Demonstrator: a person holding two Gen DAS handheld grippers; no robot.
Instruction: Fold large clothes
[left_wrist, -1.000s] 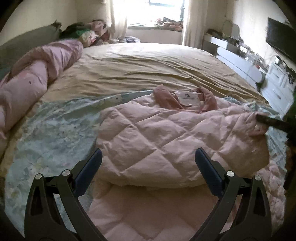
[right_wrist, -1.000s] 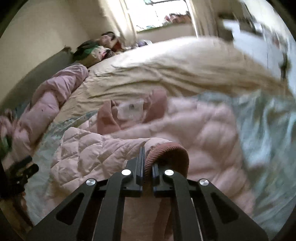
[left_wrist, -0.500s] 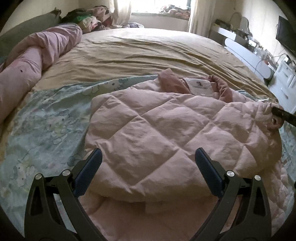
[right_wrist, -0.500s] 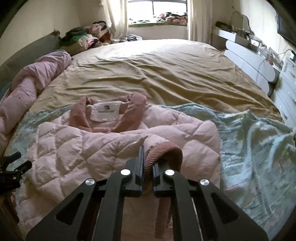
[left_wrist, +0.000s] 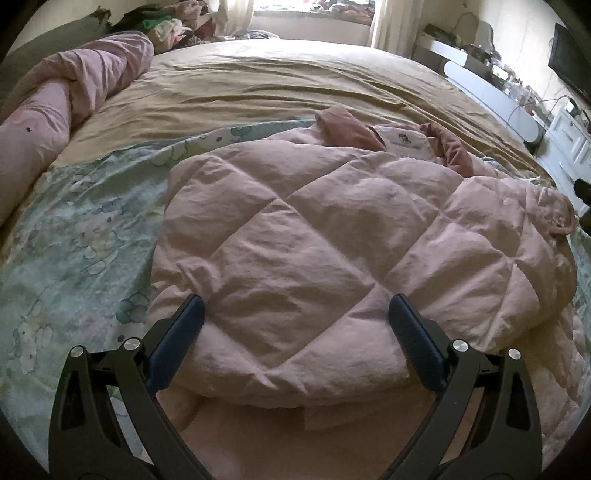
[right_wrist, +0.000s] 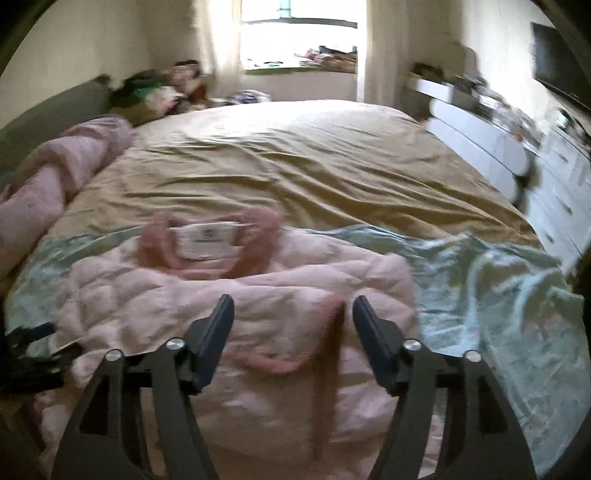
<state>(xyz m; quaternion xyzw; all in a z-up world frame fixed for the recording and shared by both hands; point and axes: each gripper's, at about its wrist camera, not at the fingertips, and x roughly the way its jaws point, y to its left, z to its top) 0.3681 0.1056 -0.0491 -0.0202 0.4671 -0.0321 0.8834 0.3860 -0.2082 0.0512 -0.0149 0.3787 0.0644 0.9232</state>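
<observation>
A pink quilted jacket (left_wrist: 332, 251) lies folded over on the near part of the bed (left_wrist: 277, 81), on a pale green cartoon-print sheet (left_wrist: 74, 229); beyond it the tan bedspread (right_wrist: 295, 158) runs to the window (right_wrist: 299, 33). A rolled pink duvet (left_wrist: 66, 99) lies along the bed's left edge, with a heap of clothes (right_wrist: 159, 92) at the far corner. White drawers (right_wrist: 561, 177) and a dark screen (left_wrist: 569, 70) stand on the right. The left claw (left_wrist: 295, 310) hangs wide over the jacket, gripping nothing. The right claw (right_wrist: 291, 314) has just been opening; its jaws stand apart with the ribbed cuff (right_wrist: 332, 314) loose between them. The collar's white label (right_wrist: 207, 236) carries a small emblem, unreadable.
</observation>
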